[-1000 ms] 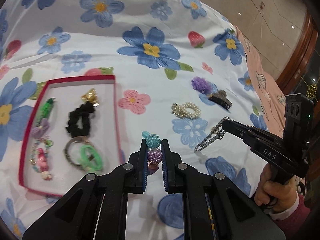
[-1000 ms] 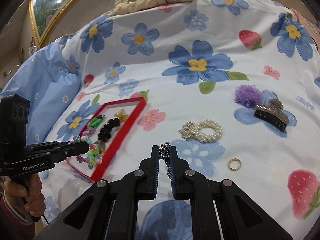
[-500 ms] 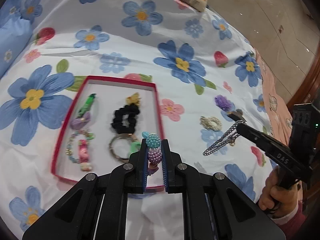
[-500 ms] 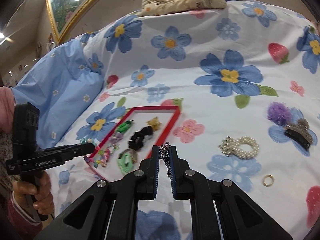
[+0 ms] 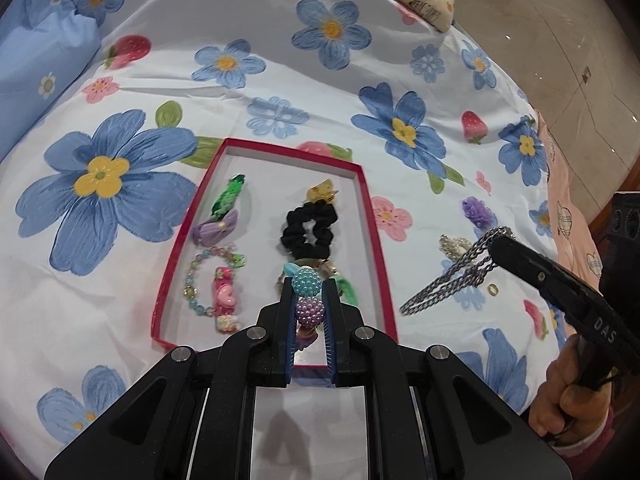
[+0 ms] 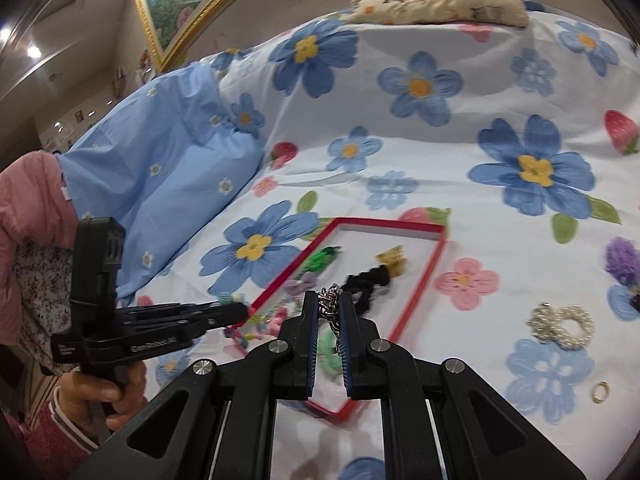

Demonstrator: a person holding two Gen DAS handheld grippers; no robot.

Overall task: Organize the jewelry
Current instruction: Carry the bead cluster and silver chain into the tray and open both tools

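Beads (image 5: 308, 298) sit clamped in the left gripper (image 5: 308, 300) over the red tray (image 5: 376, 240), right gripper (image 6: 330, 308) pinching a chain (image 5: 452, 284) at three o'clock.

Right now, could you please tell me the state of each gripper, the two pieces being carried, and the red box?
left gripper: shut on beaded bracelet
right gripper: shut on silver chain, which dangles
red box: open, several pieces inside
pearl bracelet: loose on bedsheet
gold ring: loose on bedsheet
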